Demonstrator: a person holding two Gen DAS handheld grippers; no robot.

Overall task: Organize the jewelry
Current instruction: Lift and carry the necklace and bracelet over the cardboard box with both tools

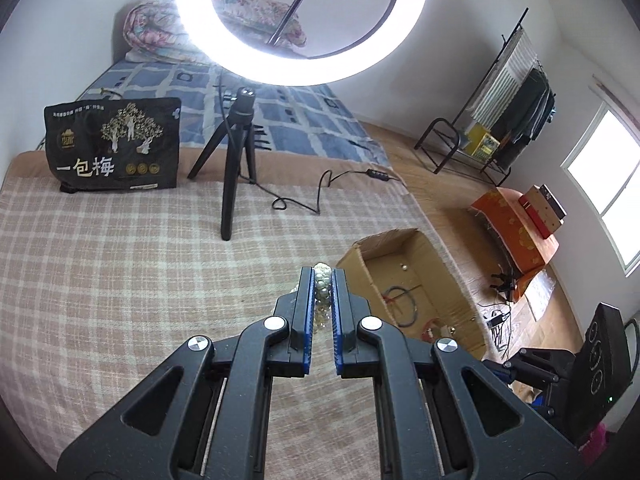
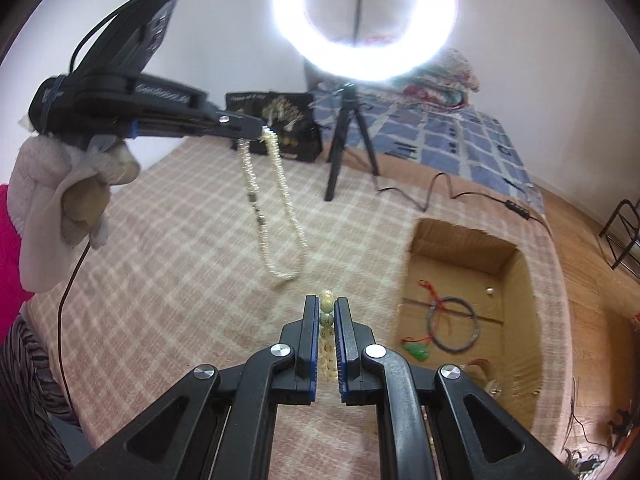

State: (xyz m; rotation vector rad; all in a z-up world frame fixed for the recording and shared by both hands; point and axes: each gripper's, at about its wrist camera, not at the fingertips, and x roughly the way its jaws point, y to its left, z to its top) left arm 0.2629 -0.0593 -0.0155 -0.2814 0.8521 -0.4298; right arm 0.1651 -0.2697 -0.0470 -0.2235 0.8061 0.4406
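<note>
My box sits sunk in the bed. Left of it, my left hand-held gripper pinches a swinging necklace that could snag; my right hand-held gripper clamps a bracelet whose beads might slip short.

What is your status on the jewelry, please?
Left gripper shut on pearl necklace, dangling. Right gripper shut on bead bracelet. Cardboard box unobstructed.

Pale necklace dangling; bead bracelet clamped.
</note>
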